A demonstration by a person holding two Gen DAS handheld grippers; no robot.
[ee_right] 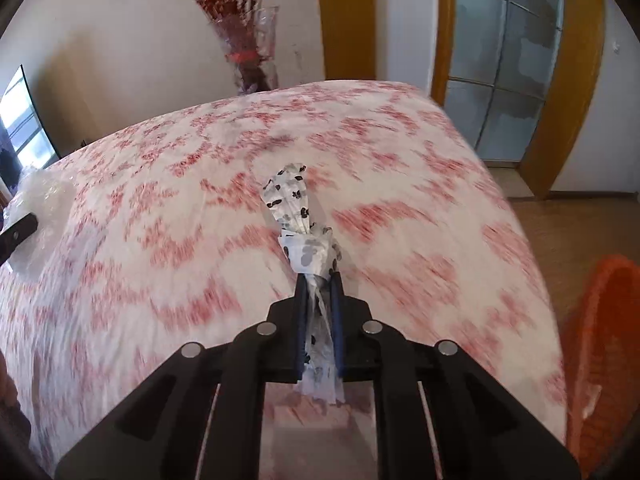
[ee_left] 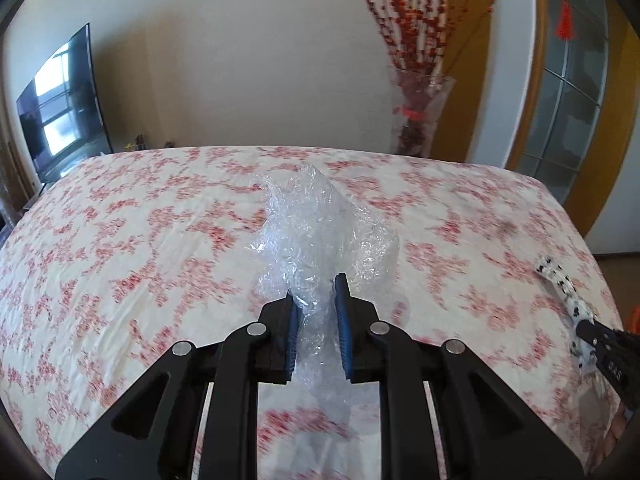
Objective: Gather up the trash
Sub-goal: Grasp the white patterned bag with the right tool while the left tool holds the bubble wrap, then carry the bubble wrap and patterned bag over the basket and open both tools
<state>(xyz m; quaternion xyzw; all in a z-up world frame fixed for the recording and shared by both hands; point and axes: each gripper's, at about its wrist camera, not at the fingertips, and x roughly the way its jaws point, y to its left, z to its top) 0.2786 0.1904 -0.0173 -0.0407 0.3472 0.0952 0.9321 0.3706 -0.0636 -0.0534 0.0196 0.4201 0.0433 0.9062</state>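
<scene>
- Left wrist view: left gripper [ee_left: 316, 292], black frame with blue-padded fingers [ee_left: 293, 328], clamped on a crumpled clear plastic wrap [ee_left: 316, 228].
- The clear plastic wrap rises beyond the fingertips above the bed [ee_left: 120, 248], landmark for this list, which has a white cover with a red floral print; whether the wrap's far end touches the cover cannot be told.
- Right gripper [ee_left: 588, 330], seen at the bed's right edge, holds a white bag with black spots [ee_left: 560, 280].
- Beyond the bed's far edge: a glass vase [ee_left: 420, 112] of red-berried branches to the right, a dark television [ee_left: 60, 108] to the left.
- Right wrist view: the right gripper [ee_right: 318, 280] has its fingers [ee_right: 301, 320] closed tight on the twisted neck of the spotted bag [ee_right: 296, 208], which stands up over the bed [ee_right: 420, 220].
- An orange basket [ee_right: 600, 340] sits off the bed's right side, on the floor.
- The plastic wrap [ee_right: 44, 200] and a corner of the left gripper show at the bed's left edge.
- The vase [ee_right: 252, 52] stands behind the bed's far edge; a glazed door [ee_right: 504, 60] stands to the right of the vase.
</scene>
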